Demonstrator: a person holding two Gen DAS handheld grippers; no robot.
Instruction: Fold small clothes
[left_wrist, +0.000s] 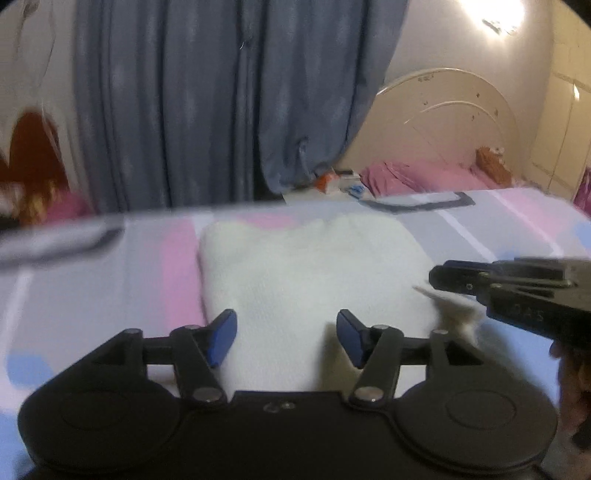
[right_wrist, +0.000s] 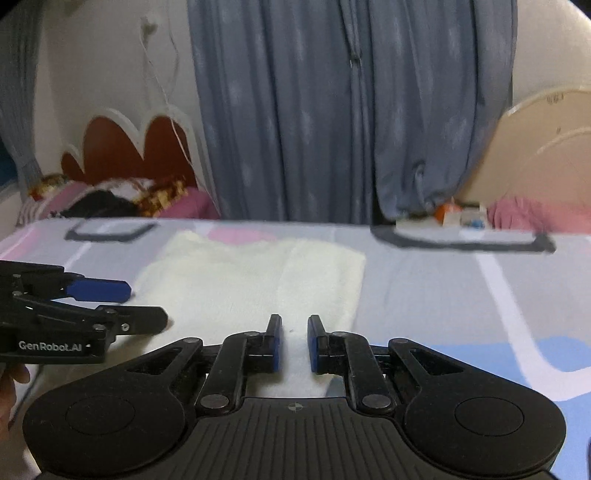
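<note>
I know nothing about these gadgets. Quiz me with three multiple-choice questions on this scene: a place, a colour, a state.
1. Where does the cream cloth lie? A on the patterned bedsheet; B on the floor; C hung on the curtain.
2. What colour are the left gripper's pads? A red; B blue; C yellow.
3. How do the left gripper's jaws stand? A open; B shut on the cloth; C shut empty.
Answers: A, the cloth lies flat on the pink, grey and blue sheet; B, blue pads show on black fingers; A, the pads stand wide apart, gripping nothing.
</note>
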